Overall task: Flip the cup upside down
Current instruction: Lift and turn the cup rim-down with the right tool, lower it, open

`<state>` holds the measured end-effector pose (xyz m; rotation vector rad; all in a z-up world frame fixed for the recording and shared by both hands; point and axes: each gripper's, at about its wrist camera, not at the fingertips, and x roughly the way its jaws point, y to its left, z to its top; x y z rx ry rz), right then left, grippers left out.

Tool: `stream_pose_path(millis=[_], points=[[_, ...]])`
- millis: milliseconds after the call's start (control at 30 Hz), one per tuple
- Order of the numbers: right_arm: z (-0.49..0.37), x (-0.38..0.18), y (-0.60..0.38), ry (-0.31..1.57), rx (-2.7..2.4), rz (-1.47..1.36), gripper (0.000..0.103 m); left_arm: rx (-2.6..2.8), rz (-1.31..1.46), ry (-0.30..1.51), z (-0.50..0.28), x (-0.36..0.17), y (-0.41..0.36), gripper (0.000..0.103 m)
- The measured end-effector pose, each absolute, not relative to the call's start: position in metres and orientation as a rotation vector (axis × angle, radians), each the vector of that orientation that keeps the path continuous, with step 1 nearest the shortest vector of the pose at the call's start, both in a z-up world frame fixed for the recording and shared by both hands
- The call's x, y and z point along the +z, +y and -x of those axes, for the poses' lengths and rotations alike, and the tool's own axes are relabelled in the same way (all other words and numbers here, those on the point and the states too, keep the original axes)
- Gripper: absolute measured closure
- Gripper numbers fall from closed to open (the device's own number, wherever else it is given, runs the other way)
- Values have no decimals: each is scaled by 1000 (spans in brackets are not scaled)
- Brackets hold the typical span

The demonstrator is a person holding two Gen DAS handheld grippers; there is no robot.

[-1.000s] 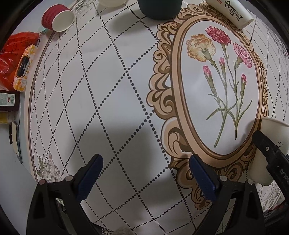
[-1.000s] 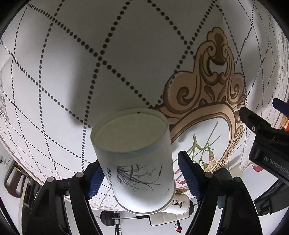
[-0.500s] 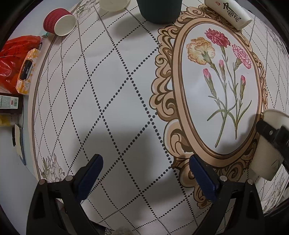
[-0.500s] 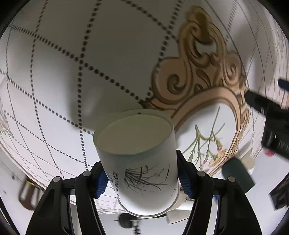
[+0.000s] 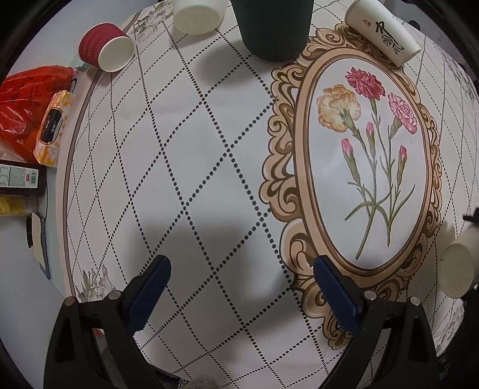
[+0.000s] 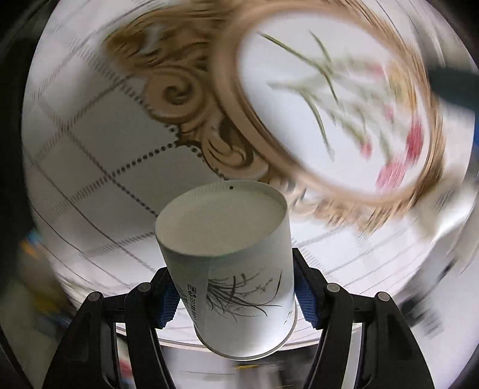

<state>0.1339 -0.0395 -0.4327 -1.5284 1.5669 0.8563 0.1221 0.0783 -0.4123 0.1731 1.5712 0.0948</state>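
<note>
My right gripper (image 6: 238,294) is shut on a white paper cup (image 6: 236,269) printed with black ink grass. The cup's flat base points away from the camera, its rim toward it, and it is held above the flowered tablecloth (image 6: 104,134). The right wrist view is smeared by motion. The same cup (image 5: 458,263) shows at the right edge of the left wrist view, base toward that camera. My left gripper (image 5: 239,294) is open and empty, low over the cloth.
At the far end of the cloth are a red ribbed cup (image 5: 104,48) on its side, a white cup (image 5: 197,15), a dark green cup (image 5: 274,30) and a white cup with calligraphy (image 5: 383,33) lying down. A red bag (image 5: 27,101) and tissue pack (image 5: 54,125) lie left.
My right gripper closed on the white cup, lifted it and is turning it, so the view has swung over the flower medallion. The left gripper drew back slightly.
</note>
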Motion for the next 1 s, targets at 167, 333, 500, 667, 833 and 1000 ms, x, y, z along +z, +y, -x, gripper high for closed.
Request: stream_pose_path(millis=[167,333,500,667,833,1000], points=[[-167,-432,-57,1824,737,1112,35,86,-193,1562,-120,-410,76,5],[-196,-438,-73,1957,649,827,35,76,-212,1560,-120,-408,65,5],[-208,-445,-86,1964,609,719,35,70,-224,1557,-118,-406,56,5],[-213,-456,-107,1956,579,663,35,68,-230,1558,-109,-406,48,5],[-212,-445,-141,1948,537,638,35,66,-233,1562,-108,-407,47,5],[-222,-440,-146,1958,512,607,35,64,-236,1562,-108,-405,44,5]])
